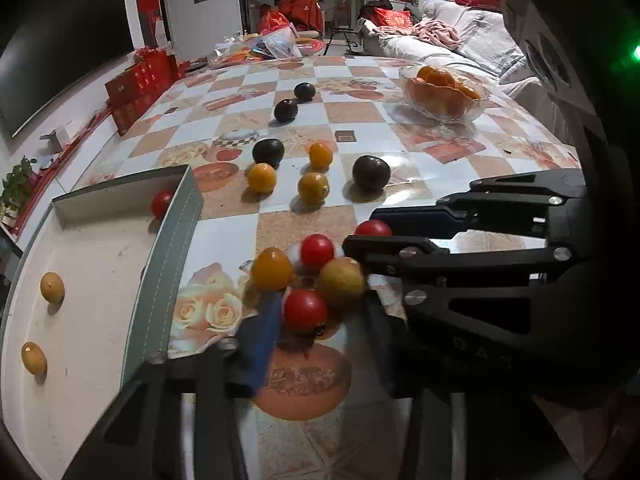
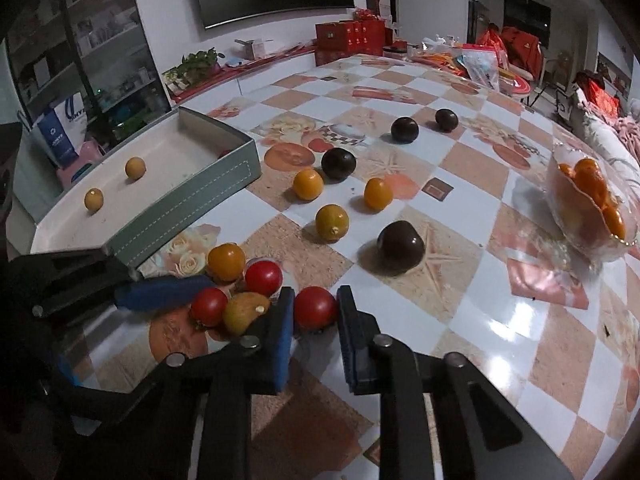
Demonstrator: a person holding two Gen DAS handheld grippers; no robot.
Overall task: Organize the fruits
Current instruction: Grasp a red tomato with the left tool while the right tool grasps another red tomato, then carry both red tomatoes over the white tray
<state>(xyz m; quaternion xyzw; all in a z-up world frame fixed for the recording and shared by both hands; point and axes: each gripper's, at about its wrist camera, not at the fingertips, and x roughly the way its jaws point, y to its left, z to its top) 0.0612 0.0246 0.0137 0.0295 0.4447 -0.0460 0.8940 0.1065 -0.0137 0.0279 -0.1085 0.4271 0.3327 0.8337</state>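
Right tool (image 2: pixel 314 312) clamping red tomato (image 2: pixel 315 307), box (image 2: pixel 192 204) beside

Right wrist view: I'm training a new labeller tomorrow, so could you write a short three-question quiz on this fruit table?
1. What is the right tool shut on? A) a banana B) a red cherry tomato C) a dark fruit
2. True or false: the glass bowl holds dark fruits.
3. How many yellow fruits lie in the grey box?
Key: 1 B; 2 false, it holds oranges; 3 two.
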